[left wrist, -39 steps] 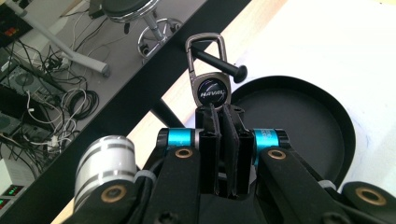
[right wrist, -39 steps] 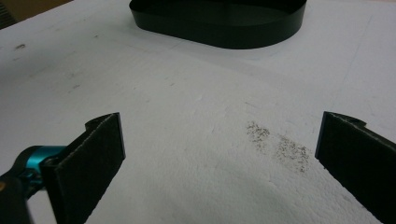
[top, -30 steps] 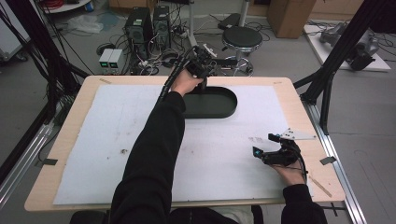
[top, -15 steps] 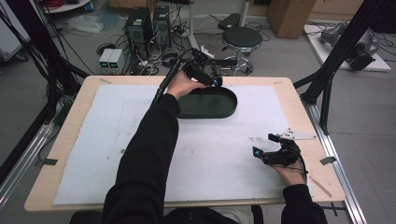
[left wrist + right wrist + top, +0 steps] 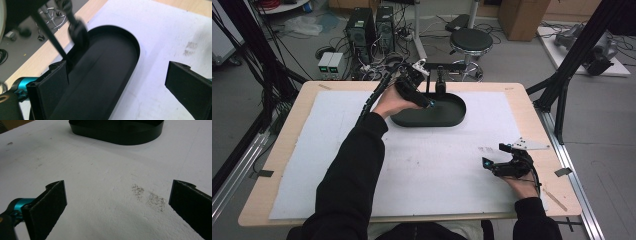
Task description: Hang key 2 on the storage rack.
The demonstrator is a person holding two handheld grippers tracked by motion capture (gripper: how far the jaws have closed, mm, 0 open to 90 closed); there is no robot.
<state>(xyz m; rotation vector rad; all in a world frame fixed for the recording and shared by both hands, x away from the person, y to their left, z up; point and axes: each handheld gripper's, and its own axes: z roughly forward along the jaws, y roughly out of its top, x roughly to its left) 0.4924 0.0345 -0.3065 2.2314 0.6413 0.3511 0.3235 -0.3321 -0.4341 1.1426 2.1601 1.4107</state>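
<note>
A black oval tray lies on the white mat at the far middle of the table. My left gripper hangs over the tray's left end, open, with nothing between its jaws. In the left gripper view the tray runs under the open left gripper, and the left jaw is above the tray's inside. My right gripper rests low near the table's front right, open and empty. In the right gripper view my right gripper faces bare mat, with the tray far ahead.
A white mat covers most of the wooden table. A black post with a clamp stands at the far edge behind the tray. A patch of dark specks marks the mat ahead of the right gripper. A stool and computer cases stand beyond the table.
My left gripper has come down and nearer, from the table's far edge onto the tray's left end. The right gripper has stayed where it was.
</note>
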